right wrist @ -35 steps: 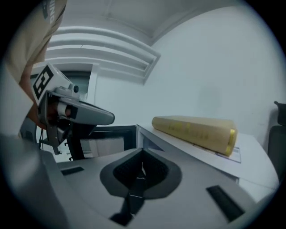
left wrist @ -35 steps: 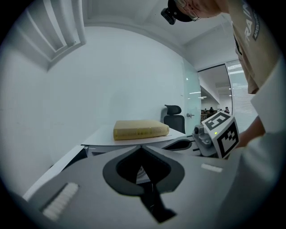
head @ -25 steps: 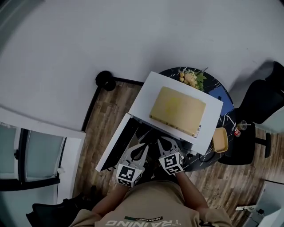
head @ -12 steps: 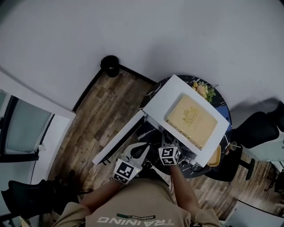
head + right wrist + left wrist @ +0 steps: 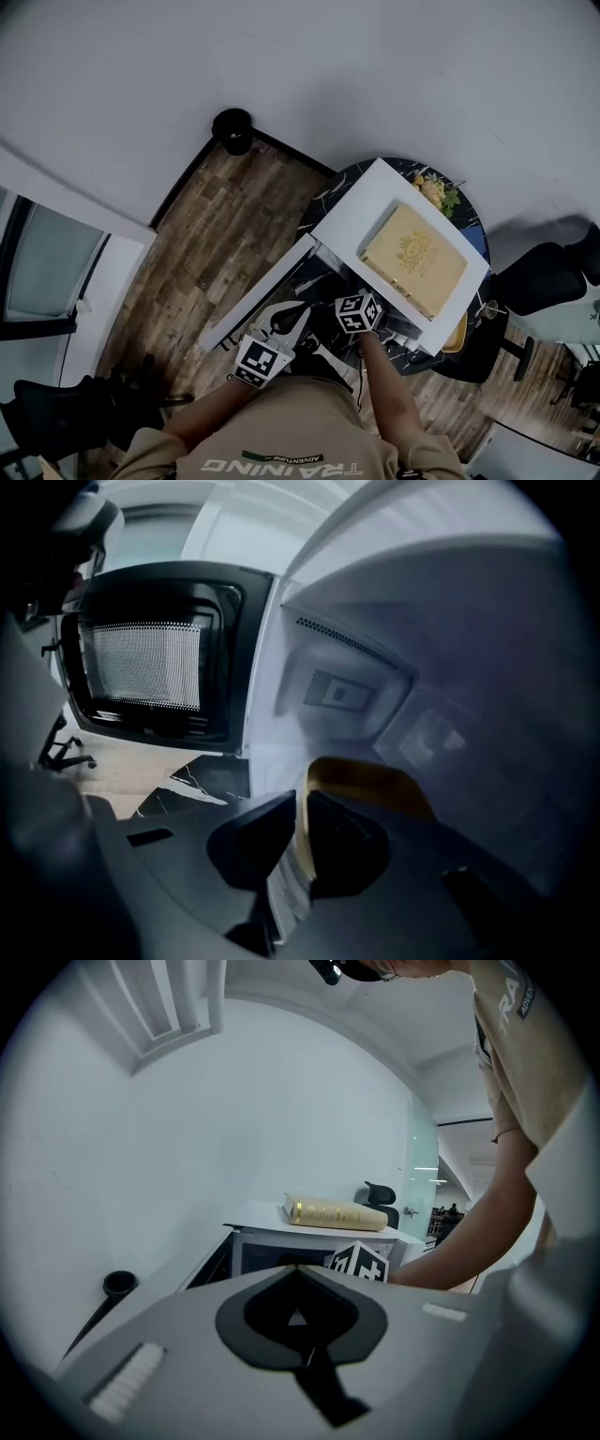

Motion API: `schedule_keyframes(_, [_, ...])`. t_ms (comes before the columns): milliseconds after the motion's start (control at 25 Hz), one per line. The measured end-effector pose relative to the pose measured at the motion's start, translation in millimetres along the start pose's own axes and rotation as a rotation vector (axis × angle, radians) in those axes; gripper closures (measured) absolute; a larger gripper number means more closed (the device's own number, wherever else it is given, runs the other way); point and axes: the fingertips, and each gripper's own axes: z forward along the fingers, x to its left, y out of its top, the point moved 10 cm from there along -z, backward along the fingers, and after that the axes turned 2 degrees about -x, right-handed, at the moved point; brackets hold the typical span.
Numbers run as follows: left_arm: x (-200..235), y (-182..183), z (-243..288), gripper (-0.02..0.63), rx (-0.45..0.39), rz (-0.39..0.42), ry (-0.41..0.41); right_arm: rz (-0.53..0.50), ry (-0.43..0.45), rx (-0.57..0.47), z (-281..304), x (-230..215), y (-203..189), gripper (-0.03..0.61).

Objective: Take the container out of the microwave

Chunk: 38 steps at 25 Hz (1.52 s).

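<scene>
The white microwave stands on a round black marble table with its door swung open to the lower left. Inside the cavity sits a yellow container. My right gripper reaches into the cavity and is shut on the container's near rim. In the head view only its marker cube shows at the microwave's mouth. My left gripper hangs in front of the open door, shut with nothing in it.
A tan book lies on top of the microwave. Greenery sits behind it, and another yellow dish at its right. The mesh door window is left of my right gripper. A black bin and office chair stand on the wooden floor.
The right gripper has gone forward into the microwave, so its jaws are now out of the head view. The left gripper has stayed in front of the door. The head camera has shifted.
</scene>
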Motion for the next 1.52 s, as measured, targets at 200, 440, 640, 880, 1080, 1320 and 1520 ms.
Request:
schedule_keyframes(200, [6,-3,-12,0.606,-0.001,-0.012,0.039,-0.06,0.009,0.055,9,1,-2,0.569])
schedule_keyframes(440, [4,-4,-19,0.606,-0.006,-0.011,0.063,-0.08,0.032,0.038,7,1,-2,0.569])
schedule_keyframes(640, [-6,0,-19,0.606,-0.008,0.009,0.053,-0.084,0.039,0.019,-5,2,-5,0.569])
schedule_keyframes(880, [-16,3,-17,0.606,-0.006,0.01,0.05,-0.069,0.051,-0.022,-33,11,-7,0.569])
schedule_keyframes(1080, [-20,9,-16,0.606,-0.012,0.024,0.066,-0.066,0.083,-0.072,-69,21,-8,0.569])
schedule_keyframes(1320, [-30,28,-10,0.606,-0.026,0.014,0.064,-0.025,0.129,-0.124,-105,25,-13,0.569])
schedule_keyframes(1520, [-42,21,1,0.606,0.032,0.02,0.05,0.007,0.206,-0.134,-115,30,-21,0.569])
